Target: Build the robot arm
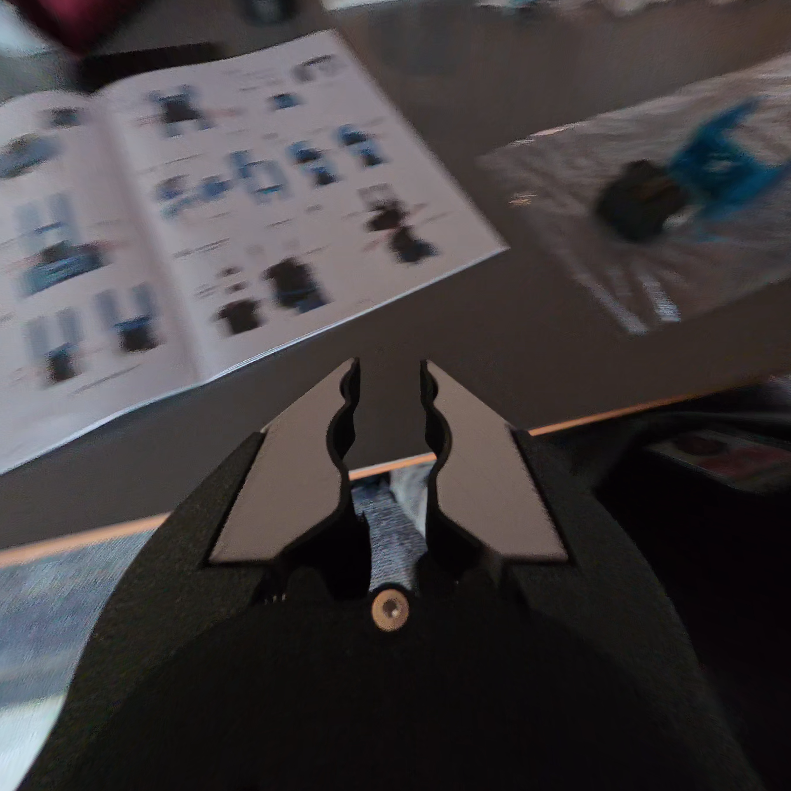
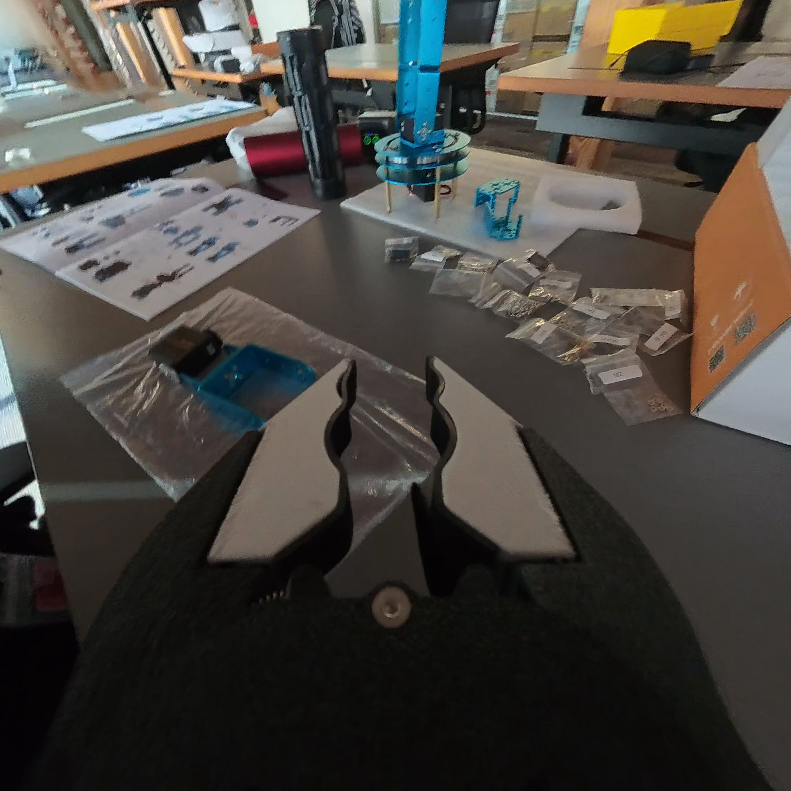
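My left gripper (image 1: pixel 389 364) is open and empty, above the near edge of a dark grey table (image 1: pixel 492 342). An open instruction booklet (image 1: pixel 214 205) lies just ahead to its left; the view is blurred. A clear plastic bag (image 1: pixel 667 205) with a blue bracket and a black block lies to its right. My right gripper (image 2: pixel 390 364) is open and empty, over that same plastic bag (image 2: pixel 179 385). The blue metal bracket (image 2: pixel 252 381) and black servo block (image 2: pixel 186 344) lie left of its left finger. The booklet (image 2: pixel 158 239) lies farther back left.
A blue tower on round plates (image 2: pixel 421 128) stands on a white sheet at the back. A loose blue bracket (image 2: pixel 498 209), a white foam tray (image 2: pixel 586 201), a black cylinder (image 2: pixel 310 115) and several small hardware bags (image 2: pixel 569 316) are near. An orange and white box (image 2: pixel 740 291) stands right. Tip to tip, the grippers are about 45 cm apart. The right tips stand about 15 cm off the blue metal bracket (image 2: pixel 252 381).
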A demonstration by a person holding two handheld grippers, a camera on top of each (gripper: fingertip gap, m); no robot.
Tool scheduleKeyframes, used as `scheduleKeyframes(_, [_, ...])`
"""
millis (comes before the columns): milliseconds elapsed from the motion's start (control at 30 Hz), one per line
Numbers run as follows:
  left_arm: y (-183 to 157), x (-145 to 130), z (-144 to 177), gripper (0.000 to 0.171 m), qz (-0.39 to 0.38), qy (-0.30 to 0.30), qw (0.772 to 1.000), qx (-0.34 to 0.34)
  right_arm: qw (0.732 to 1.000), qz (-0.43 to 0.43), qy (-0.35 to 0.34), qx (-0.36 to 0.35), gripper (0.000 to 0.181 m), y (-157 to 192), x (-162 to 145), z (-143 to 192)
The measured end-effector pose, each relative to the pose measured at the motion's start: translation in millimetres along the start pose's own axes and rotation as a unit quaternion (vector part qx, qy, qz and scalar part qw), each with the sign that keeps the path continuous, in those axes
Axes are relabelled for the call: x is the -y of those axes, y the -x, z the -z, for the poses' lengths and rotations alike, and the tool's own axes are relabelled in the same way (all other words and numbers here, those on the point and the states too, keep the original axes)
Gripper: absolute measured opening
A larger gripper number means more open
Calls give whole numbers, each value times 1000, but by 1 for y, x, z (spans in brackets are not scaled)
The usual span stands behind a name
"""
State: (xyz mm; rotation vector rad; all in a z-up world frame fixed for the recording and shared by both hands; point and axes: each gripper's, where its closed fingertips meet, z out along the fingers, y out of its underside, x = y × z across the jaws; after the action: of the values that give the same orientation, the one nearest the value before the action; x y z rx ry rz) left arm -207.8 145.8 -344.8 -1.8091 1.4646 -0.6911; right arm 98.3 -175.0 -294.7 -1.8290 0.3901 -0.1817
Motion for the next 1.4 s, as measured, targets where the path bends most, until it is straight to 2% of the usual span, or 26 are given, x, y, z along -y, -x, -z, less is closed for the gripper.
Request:
scheduleKeyframes(100, [74, -14, 21, 27, 84, -5, 992, 92, 999, -36, -3, -11, 38, -2, 8, -13])
scheduleKeyframes(200, [120, -14, 30, 27, 158, -39, 981, 101, 997, -75, -11, -10, 43, 2, 21, -28])
scheduleKeyframes(267, [135, -13, 29, 26, 170, -44, 980, 89, 996, -90, 0, -9, 43, 7, 27, -38])
scheduleKeyframes(433, [147, -14, 19, 26, 117, -13, 991, 68, 996, -80, 16, -44, 43, 17, 39, -54])
scheduleKeyframes(600, [152, -7, 20, 27, 95, -28, 995, 31, 994, -86, 32, -59, 43, 33, 36, -68])
scheduleKeyframes(1167, [170, -12, 14, 26, 75, -73, 994, -18, 991, -38, 92, -86, 43, 66, 23, -87])
scheduleKeyframes(1400, [176, -17, 12, 26, 78, -67, 995, -13, 991, -25, 104, -84, 43, 72, 18, -92])
